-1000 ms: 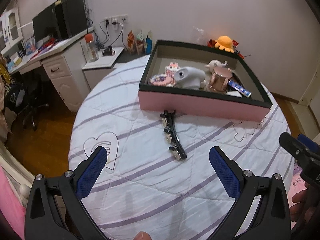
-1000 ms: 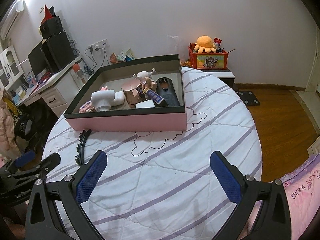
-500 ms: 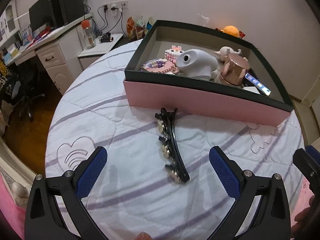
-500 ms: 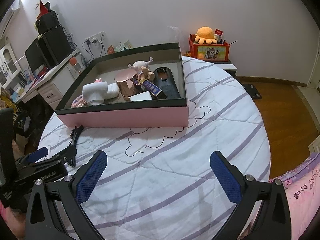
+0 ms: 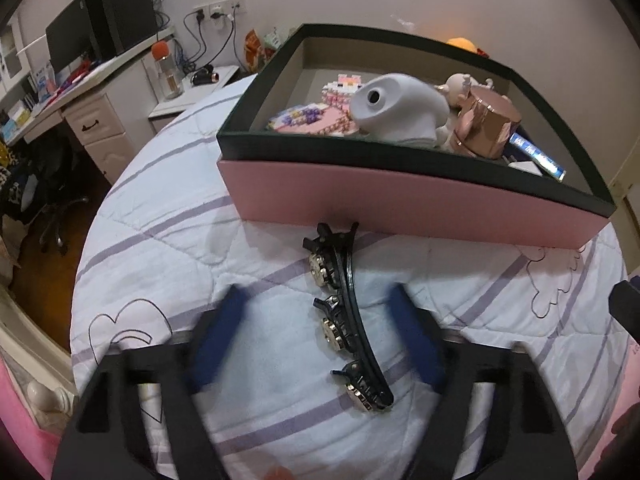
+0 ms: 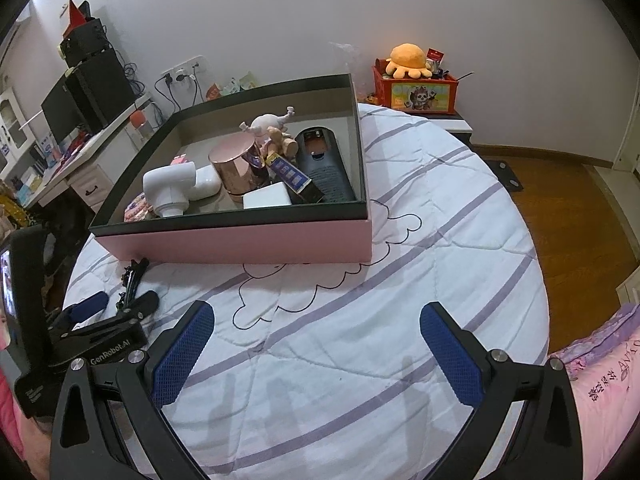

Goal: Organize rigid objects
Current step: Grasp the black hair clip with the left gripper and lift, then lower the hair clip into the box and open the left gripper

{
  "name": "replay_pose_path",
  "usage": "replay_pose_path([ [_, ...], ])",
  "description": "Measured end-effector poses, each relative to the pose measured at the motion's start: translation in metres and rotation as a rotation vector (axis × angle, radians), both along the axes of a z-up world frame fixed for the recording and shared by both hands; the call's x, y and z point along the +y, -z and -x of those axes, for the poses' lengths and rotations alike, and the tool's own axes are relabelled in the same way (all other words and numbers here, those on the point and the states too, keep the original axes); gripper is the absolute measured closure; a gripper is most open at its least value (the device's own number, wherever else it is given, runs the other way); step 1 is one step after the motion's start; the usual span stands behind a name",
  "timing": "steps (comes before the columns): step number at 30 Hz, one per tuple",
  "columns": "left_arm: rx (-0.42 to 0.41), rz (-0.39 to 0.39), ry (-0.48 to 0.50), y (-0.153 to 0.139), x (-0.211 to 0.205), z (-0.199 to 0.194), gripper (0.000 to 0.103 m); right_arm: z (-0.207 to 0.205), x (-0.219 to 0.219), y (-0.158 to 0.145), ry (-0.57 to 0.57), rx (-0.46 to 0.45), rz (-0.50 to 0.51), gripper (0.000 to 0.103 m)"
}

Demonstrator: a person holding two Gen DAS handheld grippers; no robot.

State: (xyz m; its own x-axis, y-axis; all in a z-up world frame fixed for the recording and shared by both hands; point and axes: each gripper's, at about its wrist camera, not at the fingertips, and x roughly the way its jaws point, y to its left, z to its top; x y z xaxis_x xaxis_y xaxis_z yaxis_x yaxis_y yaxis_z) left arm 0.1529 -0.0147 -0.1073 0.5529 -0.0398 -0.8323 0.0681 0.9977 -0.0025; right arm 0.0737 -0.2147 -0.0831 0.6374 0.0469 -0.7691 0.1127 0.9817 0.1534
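Observation:
A black hair clip [image 5: 348, 320] with metal studs lies on the white striped quilt [image 5: 168, 240], just in front of the pink box [image 5: 400, 204]. My left gripper [image 5: 316, 292] straddles the clip; its jaws are closing, blurred, with a gap still showing on each side of the clip. From the right wrist view the clip [image 6: 130, 284] sits between the left gripper's [image 6: 122, 301] fingers. My right gripper [image 6: 318, 312] stands open over bare quilt, holding nothing. The box [image 6: 240, 240] holds a white handheld device [image 5: 396, 108], a copper jar [image 5: 486, 126] and several small items.
A desk with monitor and speakers [image 5: 100, 20] stands at the left, a small white cabinet [image 5: 192, 96] beside it. An orange plush sits on a red crate [image 6: 416, 88] behind the bed. Wooden floor [image 6: 560, 200] lies to the right; pink bedding [image 6: 600, 380] at the near right.
My left gripper has moved forward and down over the hair clip, and its fingers have drawn in from wide open to either side of it. The right gripper edged closer to the box.

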Motion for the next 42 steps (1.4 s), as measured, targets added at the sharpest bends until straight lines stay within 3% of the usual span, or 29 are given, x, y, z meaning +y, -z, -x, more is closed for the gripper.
replay_pose_path([
  [4,-0.006,0.028,0.013,-0.005,0.006,0.0,0.084,0.001,0.002,-0.001,-0.005,-0.004,-0.003,0.0],
  [12,-0.01,0.076,0.048,-0.016,0.017,0.014,0.084,0.007,0.005,-0.009,-0.013,-0.027,-0.003,0.0],
  [21,-0.111,0.085,0.076,-0.068,0.01,0.021,0.084,0.007,-0.001,-0.02,-0.009,-0.06,-0.021,0.0],
  [30,-0.176,0.093,0.115,-0.096,-0.012,-0.038,0.084,-0.016,-0.006,-0.03,-0.003,-0.087,-0.021,0.0],
  [42,-0.102,0.091,0.117,-0.058,-0.022,-0.123,0.084,-0.062,-0.013,-0.026,0.003,-0.079,-0.014,0.0],
])
